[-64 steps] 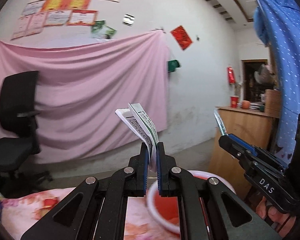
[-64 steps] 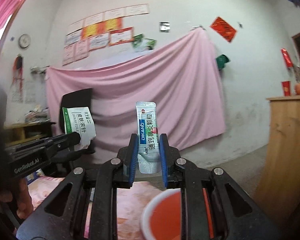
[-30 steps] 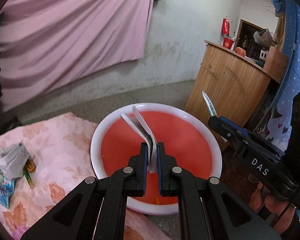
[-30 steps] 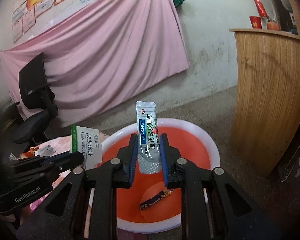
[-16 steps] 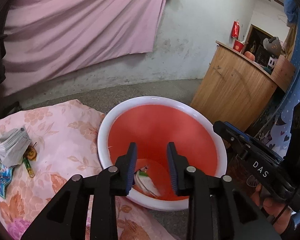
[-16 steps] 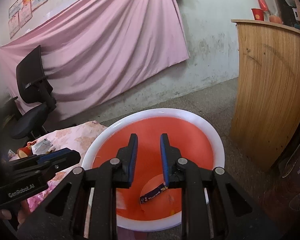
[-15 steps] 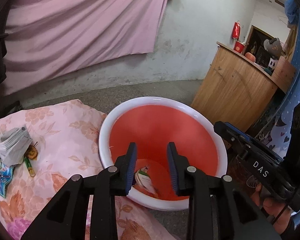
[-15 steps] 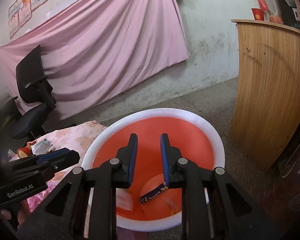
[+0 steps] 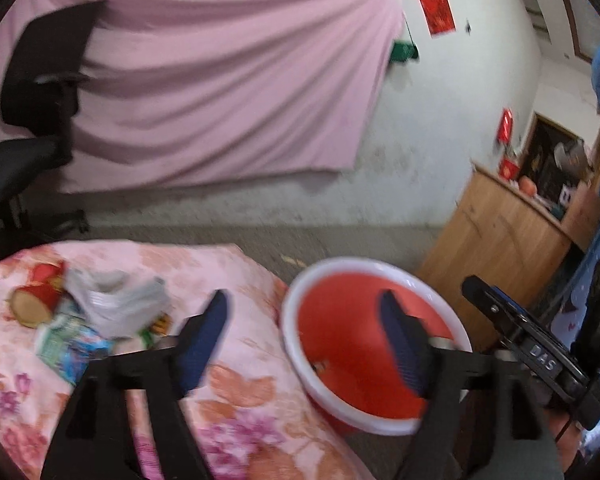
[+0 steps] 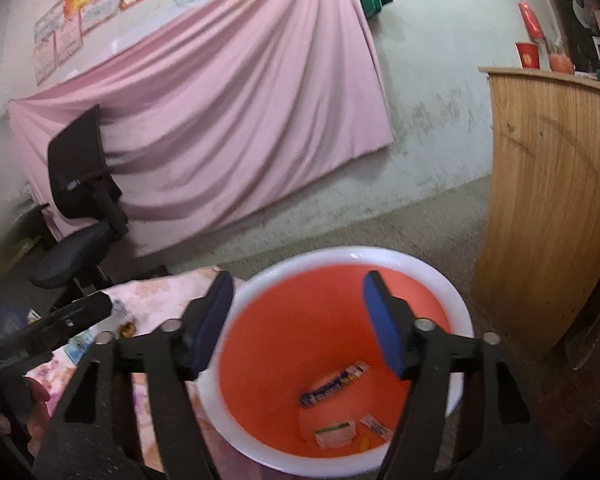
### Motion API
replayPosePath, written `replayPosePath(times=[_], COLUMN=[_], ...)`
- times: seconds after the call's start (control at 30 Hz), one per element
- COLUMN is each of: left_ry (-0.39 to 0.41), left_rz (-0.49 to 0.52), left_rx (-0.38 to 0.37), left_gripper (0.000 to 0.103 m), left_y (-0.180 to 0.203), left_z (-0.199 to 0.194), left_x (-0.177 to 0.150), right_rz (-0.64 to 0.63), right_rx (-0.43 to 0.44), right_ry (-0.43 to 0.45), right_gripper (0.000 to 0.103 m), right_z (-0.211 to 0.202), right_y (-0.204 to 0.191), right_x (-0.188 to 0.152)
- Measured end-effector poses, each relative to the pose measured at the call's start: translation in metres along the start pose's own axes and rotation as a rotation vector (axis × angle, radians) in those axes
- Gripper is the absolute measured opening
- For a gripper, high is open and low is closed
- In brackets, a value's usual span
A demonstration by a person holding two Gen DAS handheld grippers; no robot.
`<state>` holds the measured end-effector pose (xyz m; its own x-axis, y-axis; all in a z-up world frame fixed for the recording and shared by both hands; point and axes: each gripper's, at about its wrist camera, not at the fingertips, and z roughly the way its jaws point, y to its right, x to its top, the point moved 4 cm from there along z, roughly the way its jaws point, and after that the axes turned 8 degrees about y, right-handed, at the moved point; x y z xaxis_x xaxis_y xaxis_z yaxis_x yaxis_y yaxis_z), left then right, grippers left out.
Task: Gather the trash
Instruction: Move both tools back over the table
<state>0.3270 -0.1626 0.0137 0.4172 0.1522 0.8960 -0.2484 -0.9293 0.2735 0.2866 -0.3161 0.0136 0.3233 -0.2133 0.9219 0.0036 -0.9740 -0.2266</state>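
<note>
Our left hand-held gripper (image 9: 306,328) hangs spread wide and empty over the bench's right edge, where the red basin (image 9: 300,354) stands just beside the floral cloth (image 9: 240,396). Our right hand-held gripper (image 10: 298,316), also spread and empty, hovers above the basin's wrappers (image 10: 334,388). More trash (image 9: 96,312) lies near the bench's left edge.

White letters "DAS" stand on the black body of the right gripper (image 9: 540,354), seen to the right of the left gripper's blue-padded fingers. The black body of the left gripper (image 10: 40,338), left of the right gripper's fingers, bears a pale brand — "GenRobot.AI", partly blurred. The print on the dark blue wrapper (image 10: 334,384) and small green-and-white box (image 10: 335,433) in the orange basin is too small to read.
</note>
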Motion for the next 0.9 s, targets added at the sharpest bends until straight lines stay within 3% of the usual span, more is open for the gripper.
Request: replayPosePath(times=[0.03, 0.07, 0.33, 0.53, 0.73, 0.9], left_ry=[0.043, 0.083, 0.291, 0.417, 0.464, 0.436], left_rz=[0.002, 0.006, 0.036, 0.07, 0.094, 0.101], left_rx=[0.024, 0.044, 0.159, 0.251, 0.326, 0.362], left_gripper=[0.098, 0.1, 0.101, 0.101, 0.101, 0.101], left_y=[-0.006, -0.011, -0.054, -0.09, -0.124, -0.15], left_z=[-0.009, -0.017, -0.076, -0.12, -0.146, -0.151], left_x=[0.004, 0.007, 0.028, 0.032, 0.03, 0.024], right_rz=[0.0, -0.003, -0.058, -0.109, -0.162, -0.236], right_rx=[0.009, 0.018, 0.134, 0.223, 0.296, 0.32], right_ry=[0.022, 0.043, 0.274, 0.381, 0.435, 0.389], right_gripper=[0.098, 0.103, 0.103, 0.103, 0.103, 0.103], right_z=[-0.002, -0.004, -0.028, -0.035, -0.034, -0.019], right_y=[-0.005, -0.01, -0.066, -0.113, -0.159, -0.191], right_x=[0.003, 0.005, 0.024, 0.027, 0.023, 0.011])
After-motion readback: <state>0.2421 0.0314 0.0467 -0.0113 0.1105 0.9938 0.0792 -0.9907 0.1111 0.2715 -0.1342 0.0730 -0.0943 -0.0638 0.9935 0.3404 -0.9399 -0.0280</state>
